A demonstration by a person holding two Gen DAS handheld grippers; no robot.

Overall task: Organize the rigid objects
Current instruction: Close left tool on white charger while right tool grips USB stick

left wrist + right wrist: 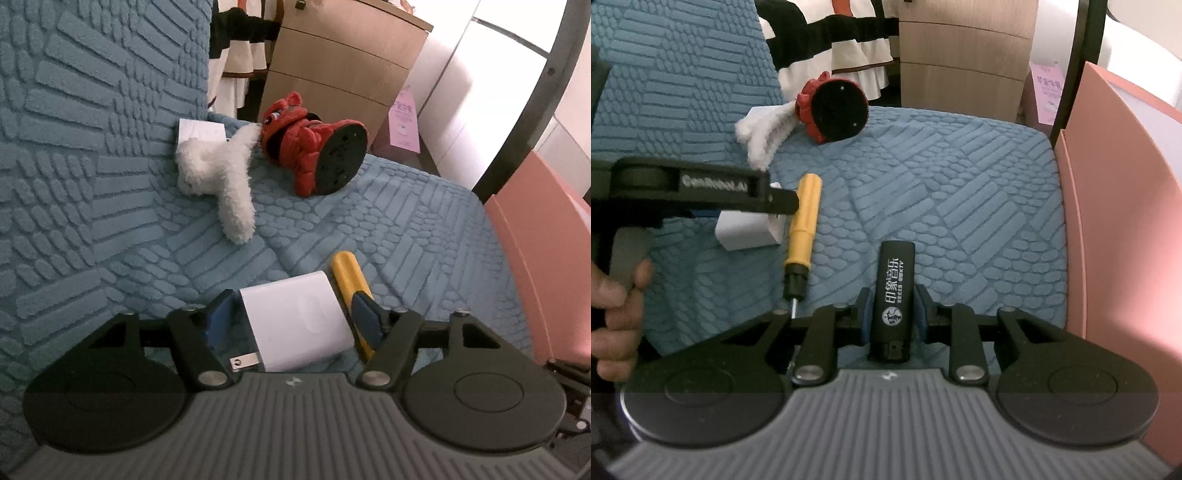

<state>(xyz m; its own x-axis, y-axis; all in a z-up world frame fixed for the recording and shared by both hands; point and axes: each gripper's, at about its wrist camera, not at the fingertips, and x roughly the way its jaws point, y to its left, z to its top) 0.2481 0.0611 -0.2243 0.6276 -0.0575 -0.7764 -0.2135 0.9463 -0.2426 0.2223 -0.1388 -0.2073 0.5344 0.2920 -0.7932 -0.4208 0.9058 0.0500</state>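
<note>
Left gripper jaws apart, white square plastic charger between – centre it, avoid yellow-handled screwdriver beside right jaw. Right gripper jaws clamped on black plastic lighter – keep firm.

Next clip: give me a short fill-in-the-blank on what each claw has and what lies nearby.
The right claw is shut on a black ____. The white charger sits between the fingers of the ____ claw. The screwdriver beside the charger has a ____ handle. The red toy lies next to a fluffy ____ toy.

Missing: lighter; left; yellow; white
</note>
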